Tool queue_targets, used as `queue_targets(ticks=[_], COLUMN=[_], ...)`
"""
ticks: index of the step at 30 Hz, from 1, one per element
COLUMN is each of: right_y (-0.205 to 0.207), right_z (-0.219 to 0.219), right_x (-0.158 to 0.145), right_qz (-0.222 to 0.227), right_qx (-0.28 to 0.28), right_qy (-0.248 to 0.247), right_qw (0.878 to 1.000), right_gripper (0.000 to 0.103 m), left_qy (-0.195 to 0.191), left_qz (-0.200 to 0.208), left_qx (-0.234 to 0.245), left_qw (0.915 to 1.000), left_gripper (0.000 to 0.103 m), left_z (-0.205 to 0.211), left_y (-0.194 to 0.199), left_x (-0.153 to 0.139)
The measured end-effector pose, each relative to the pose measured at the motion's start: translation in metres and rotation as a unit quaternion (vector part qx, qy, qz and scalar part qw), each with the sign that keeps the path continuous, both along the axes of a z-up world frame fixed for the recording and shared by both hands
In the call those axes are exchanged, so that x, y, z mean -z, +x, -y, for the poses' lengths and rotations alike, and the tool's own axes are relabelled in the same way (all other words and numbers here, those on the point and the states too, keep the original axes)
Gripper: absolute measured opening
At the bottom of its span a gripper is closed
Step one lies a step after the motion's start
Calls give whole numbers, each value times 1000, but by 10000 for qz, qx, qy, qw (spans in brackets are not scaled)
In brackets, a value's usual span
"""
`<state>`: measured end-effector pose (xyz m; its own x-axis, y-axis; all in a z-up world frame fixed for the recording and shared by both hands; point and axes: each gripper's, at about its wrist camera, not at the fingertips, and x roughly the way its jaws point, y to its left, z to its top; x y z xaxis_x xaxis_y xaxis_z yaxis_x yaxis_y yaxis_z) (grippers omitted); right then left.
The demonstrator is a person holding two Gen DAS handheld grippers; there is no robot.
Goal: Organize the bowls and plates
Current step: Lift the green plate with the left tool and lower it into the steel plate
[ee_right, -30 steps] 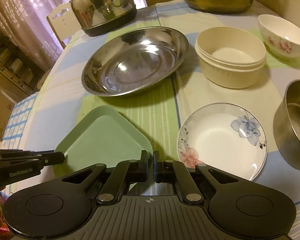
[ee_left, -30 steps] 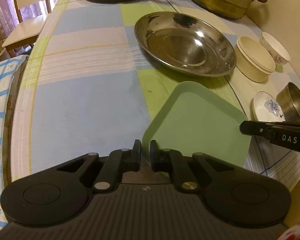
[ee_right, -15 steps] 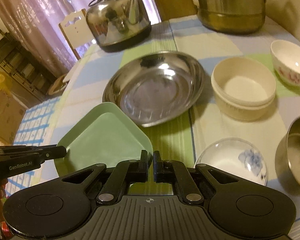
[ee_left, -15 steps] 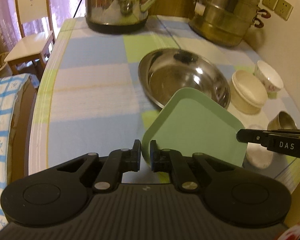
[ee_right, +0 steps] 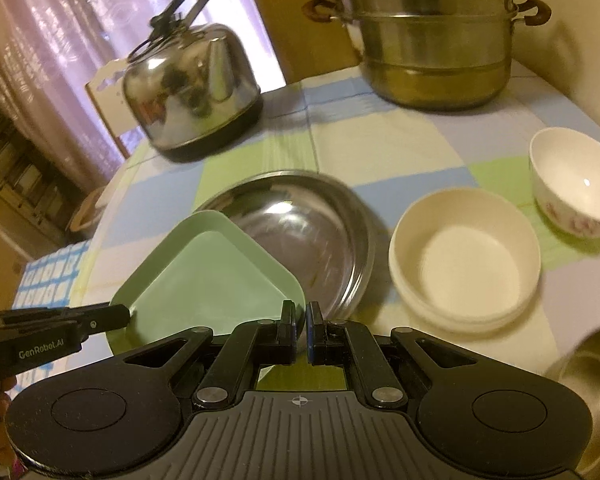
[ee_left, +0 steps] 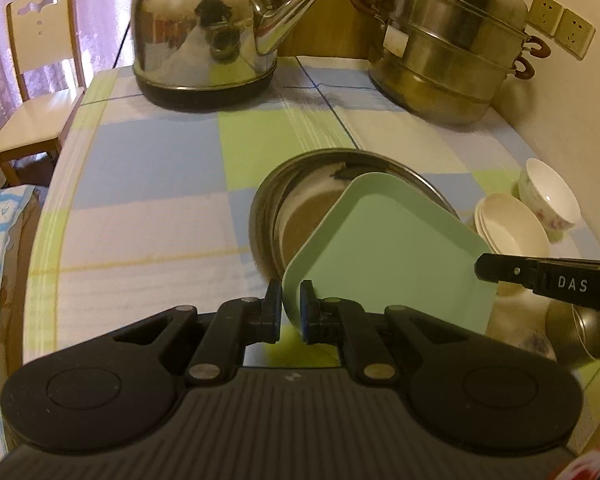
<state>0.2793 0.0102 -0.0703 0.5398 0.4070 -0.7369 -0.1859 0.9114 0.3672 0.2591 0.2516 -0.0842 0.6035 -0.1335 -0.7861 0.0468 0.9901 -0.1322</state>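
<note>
I hold the green square plate [ee_left: 384, 256] by two of its corners, my left gripper [ee_left: 290, 308] clamped on the near-left corner and my right gripper [ee_right: 301, 330] clamped on the near-right one, the fingers of both closed tight on the rim. The plate is off the table [ee_left: 148, 200], tilted, its far corner pointing over the big steel dish [ee_right: 308, 232] near the table's middle. The checked tablecloth is blue, green and white. A kettle [ee_left: 204, 28] and a stacked steamer pot [ee_left: 448, 52] stand along the far edge. Only the right view shows the cream bowls [ee_right: 464, 256] fully, with a flowered bowl [ee_right: 572, 184] toward the right edge; only the left view shows the wall sockets [ee_left: 560, 24] and all of the chair [ee_left: 40, 80]
</note>
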Motion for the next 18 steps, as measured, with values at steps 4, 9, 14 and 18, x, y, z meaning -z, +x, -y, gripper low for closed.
queue_targets(ticks=[4, 9, 14, 18], right_y=[20, 40, 53, 60], right_z=[1, 1, -2, -3], right_x=[6, 19, 32, 40], right_qz=[0, -100, -250, -338], right_qx=[83, 142, 176, 171], right_qy=[-78, -156, -227, -287], right_qw=[9999, 9997, 9993, 9989], right_gripper=[5, 5, 5, 5], left_qy=[7, 39, 117, 151], left_qz=[-92, -184, -305, -407], left_qx=[29, 54, 66, 69], left_qw=[10000, 9998, 9994, 9990], left_gripper=[8, 8, 8, 8], left_z=[3, 4, 5, 5], left_y=[24, 47, 63, 70], left_x=[10, 21, 32, 40])
